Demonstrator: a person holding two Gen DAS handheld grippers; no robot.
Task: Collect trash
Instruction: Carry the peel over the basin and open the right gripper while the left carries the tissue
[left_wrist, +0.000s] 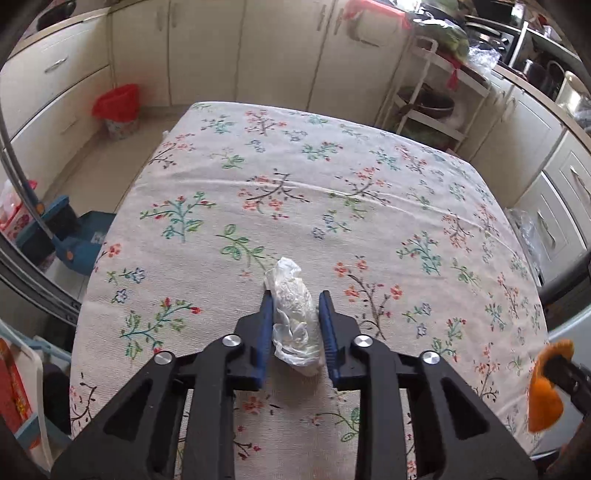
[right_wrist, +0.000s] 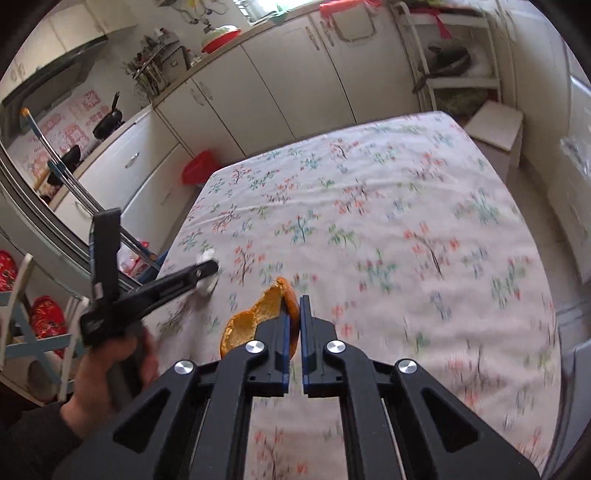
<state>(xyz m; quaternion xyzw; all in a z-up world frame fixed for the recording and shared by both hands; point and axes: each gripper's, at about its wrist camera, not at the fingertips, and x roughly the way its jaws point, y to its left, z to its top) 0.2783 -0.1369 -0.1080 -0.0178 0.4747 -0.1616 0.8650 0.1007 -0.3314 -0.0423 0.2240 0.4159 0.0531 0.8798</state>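
Soft daylight, fisheye-bent edges; right wrist view motion-blurred, left sharp.

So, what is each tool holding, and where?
Left tool: crumpled plastic wrapper, gripped at its sides. Right tool: orange peel, pinched at its edge.

Floral-clothed table (left_wrist: 369, 206), crumpled plastic wrapper (left_wrist: 293, 317) on it

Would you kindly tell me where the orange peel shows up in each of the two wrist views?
Left wrist: orange peel at the far right edge, low, held by the right gripper.
Right wrist: bottom centre, the same peel clamped in that gripper, left of its fingers.
Shared landmark: the red-lined bin beyond the table's far left corner.
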